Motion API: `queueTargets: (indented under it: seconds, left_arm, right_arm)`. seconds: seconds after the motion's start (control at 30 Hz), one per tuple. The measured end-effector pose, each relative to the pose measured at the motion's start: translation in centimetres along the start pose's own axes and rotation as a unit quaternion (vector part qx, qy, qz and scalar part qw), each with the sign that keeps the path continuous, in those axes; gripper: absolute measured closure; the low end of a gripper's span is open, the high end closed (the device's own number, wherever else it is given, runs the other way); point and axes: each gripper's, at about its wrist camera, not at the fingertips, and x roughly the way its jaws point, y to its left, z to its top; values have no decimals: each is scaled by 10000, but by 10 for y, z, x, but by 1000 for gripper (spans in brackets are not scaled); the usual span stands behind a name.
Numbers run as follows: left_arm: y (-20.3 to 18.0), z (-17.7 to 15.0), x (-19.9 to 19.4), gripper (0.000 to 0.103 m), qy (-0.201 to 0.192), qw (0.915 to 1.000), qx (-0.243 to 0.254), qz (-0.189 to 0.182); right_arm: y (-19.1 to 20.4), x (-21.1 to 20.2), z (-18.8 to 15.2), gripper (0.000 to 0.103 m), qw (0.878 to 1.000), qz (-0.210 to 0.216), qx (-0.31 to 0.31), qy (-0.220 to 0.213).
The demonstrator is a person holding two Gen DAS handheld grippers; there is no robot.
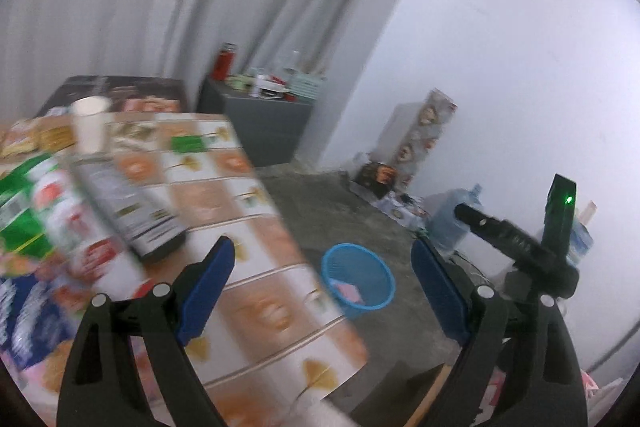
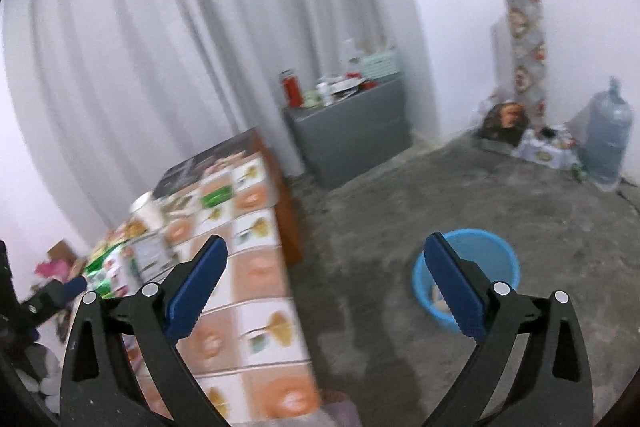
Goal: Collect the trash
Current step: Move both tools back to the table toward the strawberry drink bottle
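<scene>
A blue mesh waste basket (image 1: 357, 279) stands on the concrete floor beside the table; it also shows in the right wrist view (image 2: 472, 283), with some paper scraps inside. On the patterned tablecloth (image 1: 248, 227) lie a white paper cup (image 1: 91, 125), a grey carton (image 1: 128, 203), a green and red packet (image 1: 44, 211) and a small green wrapper (image 1: 188, 143). My left gripper (image 1: 324, 283) is open and empty over the table's right edge. My right gripper (image 2: 326, 283) is open and empty above the floor, between the table (image 2: 256, 267) and the basket.
A grey cabinet (image 2: 352, 131) with a red flask (image 2: 292, 89) and clutter stands by the curtain. A water jug (image 2: 608, 139), a tall patterned box (image 2: 524, 51) and small items sit along the right wall. The right gripper's body (image 1: 520, 247) shows in the left wrist view.
</scene>
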Motion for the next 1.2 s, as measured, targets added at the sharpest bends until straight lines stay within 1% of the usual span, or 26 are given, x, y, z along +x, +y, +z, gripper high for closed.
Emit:
queueTargets:
  seconds: [0.13, 0.27, 0.33, 0.5, 0.63, 0.9, 1.03, 1.2]
  left_arm:
    - [39, -15, -39, 15, -217, 9988, -271, 342]
    - [77, -27, -73, 15, -406, 9954, -554, 666]
    - [90, -29, -88, 15, -483, 9933, -676, 800]
    - [116, -28, -107, 15, -605, 9896, -841, 997]
    - [129, -21, -112, 15, -630, 9882, -990, 979]
    - [137, 4, -109, 15, -721, 9882, -1085, 804]
    - [142, 12, -100, 15, -593, 9882, -1195, 748]
    - [146, 15, -79, 15, -310, 9876, -1395, 646]
  right_arm:
    - [42, 5, -2, 8, 9989, 323, -310, 151]
    - [81, 15, -6, 8, 9952, 740, -510, 384]
    - [96, 20, -7, 8, 9935, 846, -588, 477]
    - [134, 33, -10, 8, 9881, 1131, -797, 679]
    - [153, 38, -10, 8, 9846, 1239, -928, 818]
    - [167, 47, -4, 8, 9811, 1347, -937, 1025]
    - [166, 53, -2, 8, 9803, 1365, -878, 1124]
    - [163, 64, -4, 8, 9782, 1403, -821, 1292]
